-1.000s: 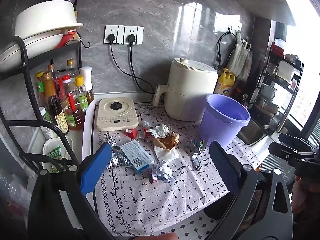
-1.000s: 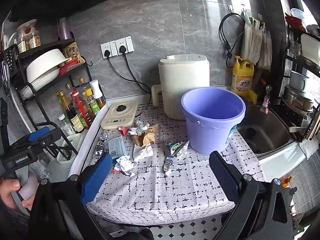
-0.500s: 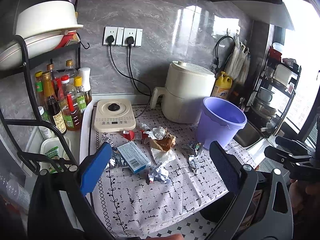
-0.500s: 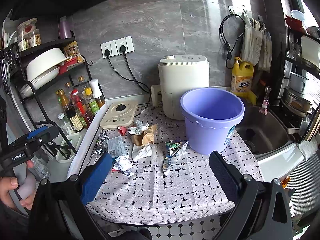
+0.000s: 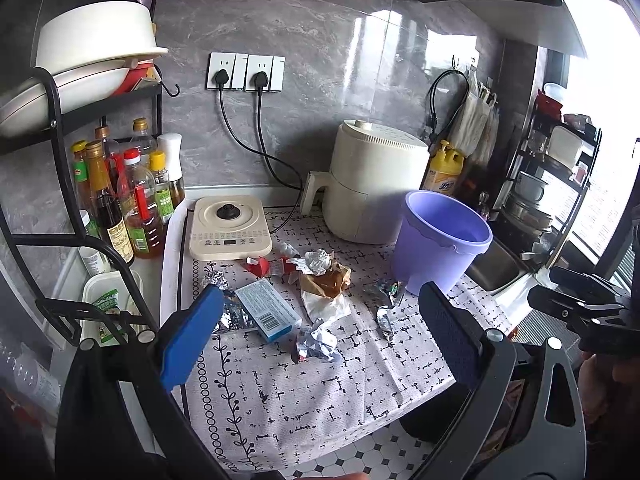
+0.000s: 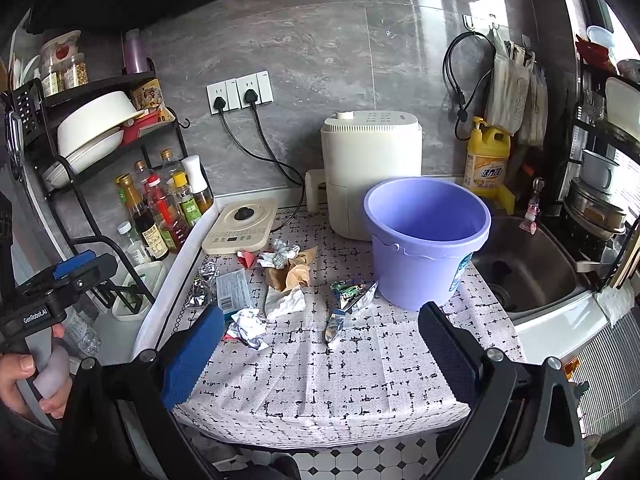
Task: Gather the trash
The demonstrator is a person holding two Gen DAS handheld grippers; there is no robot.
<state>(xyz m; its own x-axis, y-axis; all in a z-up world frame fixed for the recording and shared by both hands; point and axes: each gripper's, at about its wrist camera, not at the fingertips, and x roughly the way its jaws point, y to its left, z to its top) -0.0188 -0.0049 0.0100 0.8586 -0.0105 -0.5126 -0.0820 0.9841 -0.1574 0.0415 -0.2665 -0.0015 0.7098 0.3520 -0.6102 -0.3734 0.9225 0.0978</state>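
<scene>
From the left wrist view, a kitchen counter under a white patterned cloth (image 5: 304, 396) runs back to a grey marble wall with two plugged sockets (image 5: 245, 72). The left gripper (image 5: 320, 334) hangs near the counter's front edge, its fingers wide apart with nothing between them. One purple bucket (image 5: 440, 246) stands on the right of the cloth, in front of one cream air fryer (image 5: 374, 182); one induction hob (image 5: 229, 233) sits far left. The trash lies between hob and bucket: one blue carton (image 5: 267, 315), one brown paper wad (image 5: 326, 280), one white crumpled wrapper (image 5: 318, 345), foil scraps (image 5: 384, 317) near the bucket. A black rack (image 5: 56, 184) on the left holds sauce bottles (image 5: 120, 196).

From the right wrist view, the right gripper (image 6: 318, 340) hovers over the front of the cloth (image 6: 340, 376), fingers spread and empty. The same bucket (image 6: 426, 240) stands right of centre, just beside a steel sink (image 6: 532, 264). The scattered trash lies left of the bucket: the carton (image 6: 233, 291), brown paper (image 6: 294, 270), a green wrapper (image 6: 347, 290). One yellow detergent bottle (image 6: 487, 160) stands at the far wall. The left gripper's handle (image 6: 52, 300) shows at the far left, held in a hand (image 6: 28, 376).
</scene>
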